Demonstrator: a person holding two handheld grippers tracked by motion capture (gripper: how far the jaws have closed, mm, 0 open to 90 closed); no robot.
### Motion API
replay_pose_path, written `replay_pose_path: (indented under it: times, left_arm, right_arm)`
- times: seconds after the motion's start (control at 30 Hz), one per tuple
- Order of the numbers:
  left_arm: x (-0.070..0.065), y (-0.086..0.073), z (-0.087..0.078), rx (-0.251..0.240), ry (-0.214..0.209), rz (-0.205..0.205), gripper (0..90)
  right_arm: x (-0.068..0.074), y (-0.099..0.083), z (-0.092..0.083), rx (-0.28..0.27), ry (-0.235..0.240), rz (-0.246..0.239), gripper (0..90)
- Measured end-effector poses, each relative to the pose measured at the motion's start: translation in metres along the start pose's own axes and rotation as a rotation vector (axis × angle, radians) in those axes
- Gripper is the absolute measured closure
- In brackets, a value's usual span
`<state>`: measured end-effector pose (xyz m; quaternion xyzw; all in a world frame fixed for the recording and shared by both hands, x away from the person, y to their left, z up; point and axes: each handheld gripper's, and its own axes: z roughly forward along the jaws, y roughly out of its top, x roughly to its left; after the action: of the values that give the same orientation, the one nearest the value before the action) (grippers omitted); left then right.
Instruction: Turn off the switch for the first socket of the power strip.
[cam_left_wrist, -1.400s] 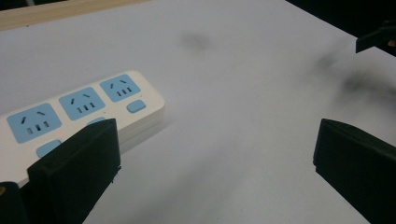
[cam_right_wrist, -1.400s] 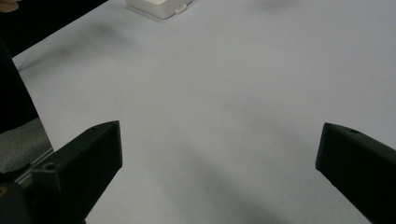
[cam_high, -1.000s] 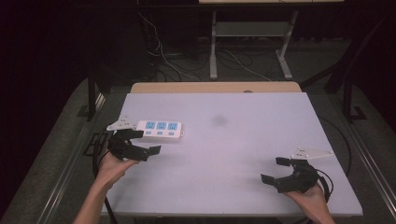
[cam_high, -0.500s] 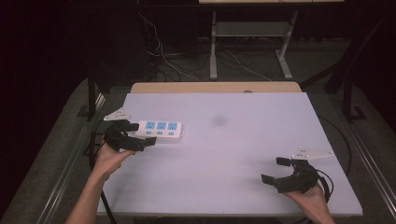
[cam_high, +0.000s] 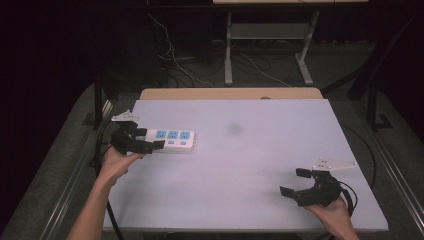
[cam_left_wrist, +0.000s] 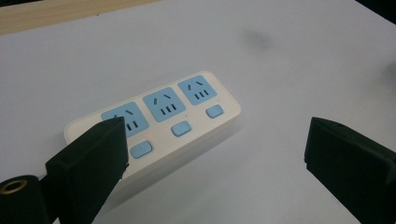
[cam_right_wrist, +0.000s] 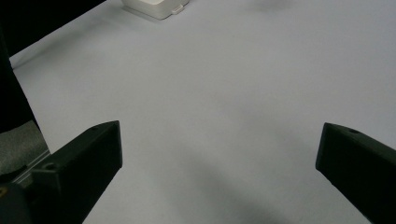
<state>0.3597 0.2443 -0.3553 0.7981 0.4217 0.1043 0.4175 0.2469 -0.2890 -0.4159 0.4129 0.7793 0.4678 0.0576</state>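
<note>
A white power strip (cam_high: 172, 139) with three blue sockets lies flat near the left edge of a pale table (cam_high: 235, 200), its long axis running left to right across the table as the high view shows it, roughly parallel to the far edge. The socket faces point up; a row of three small blue buttons (cam_left_wrist: 180, 128) runs along the side nearer the person. In the left gripper view the strip (cam_left_wrist: 159, 126) lies on a slant, from lower left to upper right, with its rounded end toward the table's middle.

The left gripper (cam_high: 134, 141), held in the person's left hand (cam_high: 116, 161), sits at the strip's left end with its jaws spread wide. In its own view one black jaw overlaps the strip's near-left corner, while the other stands well apart over bare table; whether the near jaw touches the casing cannot be told.

A faint dark smudge (cam_high: 234, 129) marks the tabletop to the right of the strip, toward the middle.

The right gripper (cam_high: 306, 186), in the right hand (cam_high: 334, 214), rests near the table's front right corner, well apart from the strip, its jaws also wide and holding nothing. In the right gripper view, the strip's end (cam_right_wrist: 156, 7) shows at the top edge.

Beyond the table, cables (cam_high: 190, 60) trail across a dark floor beside a metal frame (cam_high: 270, 40).
</note>
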Motion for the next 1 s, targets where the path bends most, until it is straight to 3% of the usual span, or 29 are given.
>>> replay_pose_path:
  times: [0.67,0.83,1.0]
  left_arm:
    - [0.02,0.001,0.019,0.038,0.035,-0.049,16.0]
    - [0.026,0.0,0.021,0.032,0.047,-0.064,22.5]
    - [0.03,0.0,0.024,0.027,0.077,-0.075,34.7]
  right_arm:
    - [-0.001,0.0,0.0,0.002,0.0,-0.002,0.4]
    - [-0.002,0.0,0.0,0.002,-0.001,-0.003,0.4]
    - [-0.002,0.0,0.0,0.002,-0.002,-0.004,0.4]
